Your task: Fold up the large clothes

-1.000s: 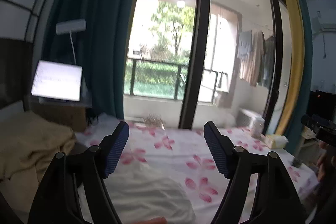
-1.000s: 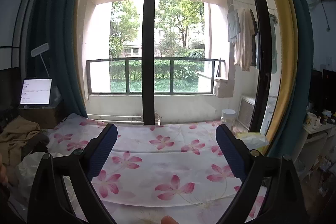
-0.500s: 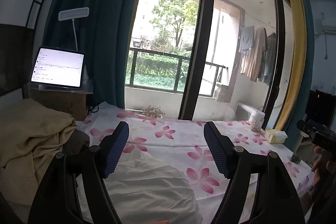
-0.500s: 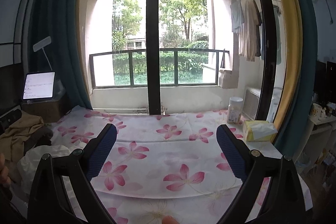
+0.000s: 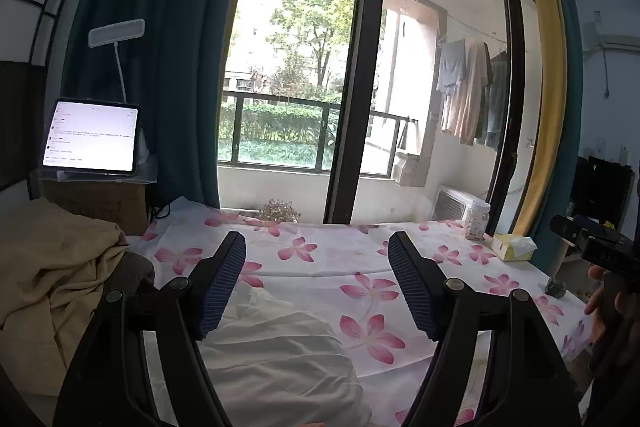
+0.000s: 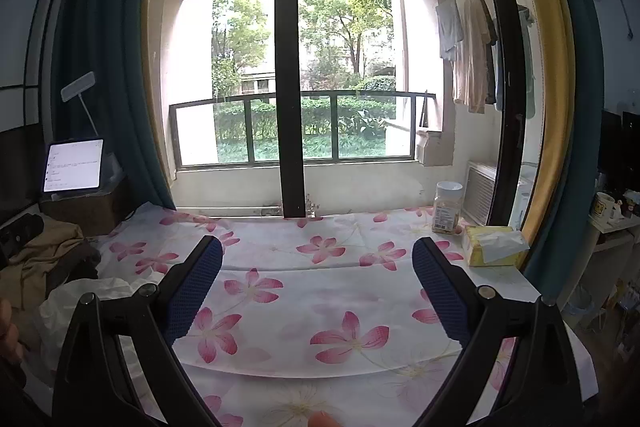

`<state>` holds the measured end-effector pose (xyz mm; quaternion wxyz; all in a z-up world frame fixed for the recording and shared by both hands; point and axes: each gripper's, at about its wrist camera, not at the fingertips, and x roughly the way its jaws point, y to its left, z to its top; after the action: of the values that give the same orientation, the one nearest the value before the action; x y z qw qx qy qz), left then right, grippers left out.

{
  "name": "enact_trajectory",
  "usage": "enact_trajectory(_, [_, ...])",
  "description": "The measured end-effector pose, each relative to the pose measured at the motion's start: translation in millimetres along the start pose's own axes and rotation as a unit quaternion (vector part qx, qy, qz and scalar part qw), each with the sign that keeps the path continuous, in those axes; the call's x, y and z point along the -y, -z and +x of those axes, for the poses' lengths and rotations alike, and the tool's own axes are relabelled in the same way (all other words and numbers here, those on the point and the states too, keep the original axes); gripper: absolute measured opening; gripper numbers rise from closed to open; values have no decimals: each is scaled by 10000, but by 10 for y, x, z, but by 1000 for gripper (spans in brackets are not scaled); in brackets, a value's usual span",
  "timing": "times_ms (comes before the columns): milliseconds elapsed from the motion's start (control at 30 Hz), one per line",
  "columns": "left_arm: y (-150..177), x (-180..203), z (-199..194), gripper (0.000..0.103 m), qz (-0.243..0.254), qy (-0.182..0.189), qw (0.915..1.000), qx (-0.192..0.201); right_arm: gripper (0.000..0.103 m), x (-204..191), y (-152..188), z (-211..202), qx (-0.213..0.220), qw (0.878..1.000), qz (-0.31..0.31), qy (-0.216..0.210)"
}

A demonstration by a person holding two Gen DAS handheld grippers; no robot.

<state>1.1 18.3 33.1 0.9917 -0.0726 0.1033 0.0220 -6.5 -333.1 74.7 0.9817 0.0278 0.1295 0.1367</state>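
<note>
Here the white garment (image 5: 280, 359) lies crumpled on the flowered sheet (image 5: 340, 259), low before my left gripper (image 5: 316, 283) and below its fingers; in the right view it shows at the far left edge (image 6: 80, 295). My left gripper is wide open, holds nothing and touches nothing. My right gripper (image 6: 318, 287) is wide open too, empty, above the bare flowered sheet (image 6: 320, 291). A beige cloth (image 5: 52, 267) is heaped left of the garment, under the lit tablet (image 5: 92, 135). At the far right side of the sheet stand a jar (image 6: 447, 207) and a yellow tissue box (image 6: 494, 245). Compared with one second ago, both views are tilted lower, so more sheet and more of the garment appear; the fingers keep the same spread.
</note>
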Motion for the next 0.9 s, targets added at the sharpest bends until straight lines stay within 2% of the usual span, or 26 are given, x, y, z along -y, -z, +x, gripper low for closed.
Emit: enact_trajectory(900, [15, 41, 34, 77, 17, 67, 9999, -86, 95, 22, 20, 16, -50, 10000, -34, -27])
